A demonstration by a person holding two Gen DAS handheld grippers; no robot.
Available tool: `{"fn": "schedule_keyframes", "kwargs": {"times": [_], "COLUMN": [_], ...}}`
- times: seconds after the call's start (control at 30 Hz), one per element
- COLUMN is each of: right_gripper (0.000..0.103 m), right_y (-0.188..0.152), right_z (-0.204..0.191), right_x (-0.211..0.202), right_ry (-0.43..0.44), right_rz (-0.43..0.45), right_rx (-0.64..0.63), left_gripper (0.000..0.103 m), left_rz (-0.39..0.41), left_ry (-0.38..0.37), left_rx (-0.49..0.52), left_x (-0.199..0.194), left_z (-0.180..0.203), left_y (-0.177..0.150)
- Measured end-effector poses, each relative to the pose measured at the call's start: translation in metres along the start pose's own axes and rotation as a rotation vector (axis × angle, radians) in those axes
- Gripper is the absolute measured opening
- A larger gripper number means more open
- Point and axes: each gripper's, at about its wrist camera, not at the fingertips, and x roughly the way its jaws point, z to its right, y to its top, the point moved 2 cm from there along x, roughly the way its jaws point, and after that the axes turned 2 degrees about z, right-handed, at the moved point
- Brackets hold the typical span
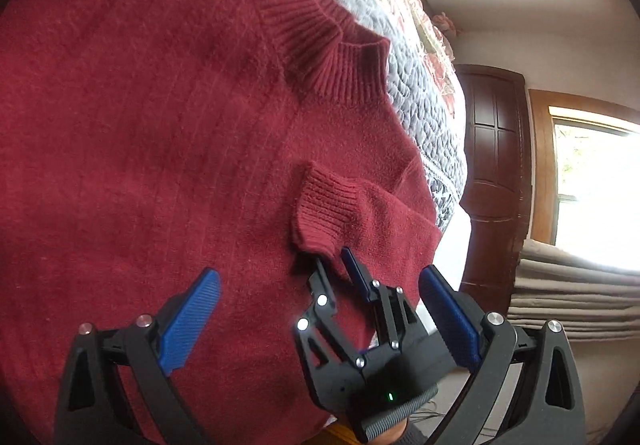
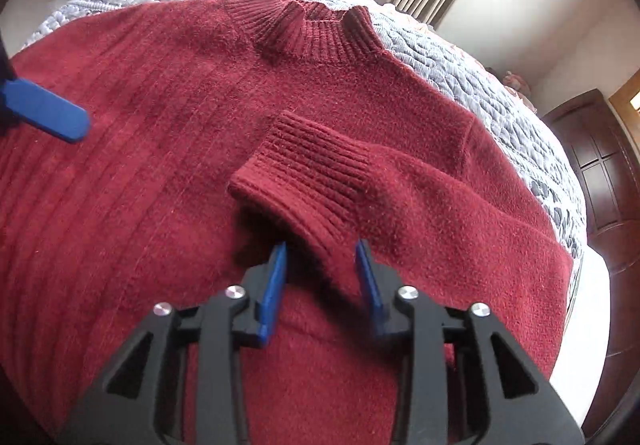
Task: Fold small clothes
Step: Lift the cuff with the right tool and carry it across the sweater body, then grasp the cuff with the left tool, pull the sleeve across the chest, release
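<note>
A dark red knit sweater (image 1: 140,125) lies flat on the bed, its ribbed collar (image 1: 332,45) at the far side. Its right sleeve (image 2: 420,197) is folded across the chest, and the ribbed cuff (image 2: 304,169) is lifted slightly, with shadow beneath. My right gripper (image 2: 321,255) is narrowly closed on the sleeve's near edge by the cuff, and it also shows in the left wrist view (image 1: 335,261). My left gripper (image 1: 320,281) hovers wide open over the sweater's body, holding nothing. One of its blue fingers (image 2: 48,113) shows at the left of the right wrist view.
A grey quilted bedspread (image 2: 460,61) lies under the sweater, with the bed's edge at the right. Beyond stand a dark wooden door (image 1: 494,165), a bright window (image 1: 592,197) and beige curtains (image 1: 568,293).
</note>
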Motion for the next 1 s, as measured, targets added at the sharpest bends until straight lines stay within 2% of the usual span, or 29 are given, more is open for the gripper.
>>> {"fn": "schedule_keyframes", "kwargs": {"times": [0.1, 0.23, 0.37, 0.57, 0.63, 0.67, 0.7, 0.73, 0.77, 0.8, 0.9, 1.0], "right_gripper": [0.043, 0.047, 0.052, 0.053, 0.055, 0.055, 0.056, 0.056, 0.057, 0.057, 0.057, 0.057], "right_y": [-0.021, -0.062, -0.096, -0.102, -0.099, -0.095, -0.093, -0.088, -0.084, -0.084, -0.083, -0.083], "right_z": [0.013, 0.023, 0.018, 0.012, 0.014, 0.015, 0.015, 0.015, 0.015, 0.013, 0.011, 0.014], "right_x": [-0.026, -0.057, -0.081, -0.099, -0.104, -0.106, -0.109, -0.109, -0.112, -0.113, -0.117, -0.120], "right_ry": [0.048, 0.137, 0.198, 0.244, 0.261, 0.269, 0.275, 0.279, 0.282, 0.283, 0.283, 0.282], "right_rz": [-0.024, -0.091, -0.134, -0.136, -0.127, -0.122, -0.116, -0.112, -0.108, -0.106, -0.109, -0.115], "right_rx": [0.083, 0.207, 0.272, 0.326, 0.355, 0.365, 0.371, 0.373, 0.371, 0.366, 0.360, 0.361], "left_gripper": [0.099, 0.099, 0.099, 0.099, 0.090, 0.075, 0.053, 0.042, 0.017, 0.007, 0.007, 0.007], "left_rz": [-0.043, -0.069, -0.085, -0.090, -0.089, -0.088, -0.092, -0.095, -0.097, -0.108, -0.100, -0.069], "left_ry": [-0.057, -0.070, -0.074, -0.036, 0.000, 0.042, 0.087, 0.121, 0.134, 0.129, 0.134, 0.140], "left_rx": [-0.064, -0.123, -0.150, -0.163, -0.136, -0.118, -0.101, -0.083, -0.069, -0.063, -0.022, 0.050], "left_x": [0.028, 0.063, 0.092, 0.108, 0.105, 0.106, 0.108, 0.110, 0.112, 0.114, 0.112, 0.099], "left_z": [-0.001, -0.003, -0.001, 0.005, 0.009, 0.011, 0.013, 0.014, 0.014, 0.014, 0.022, 0.045], "left_y": [0.005, 0.011, 0.019, 0.028, 0.028, 0.028, 0.028, 0.028, 0.028, 0.027, 0.026, 0.026]}}
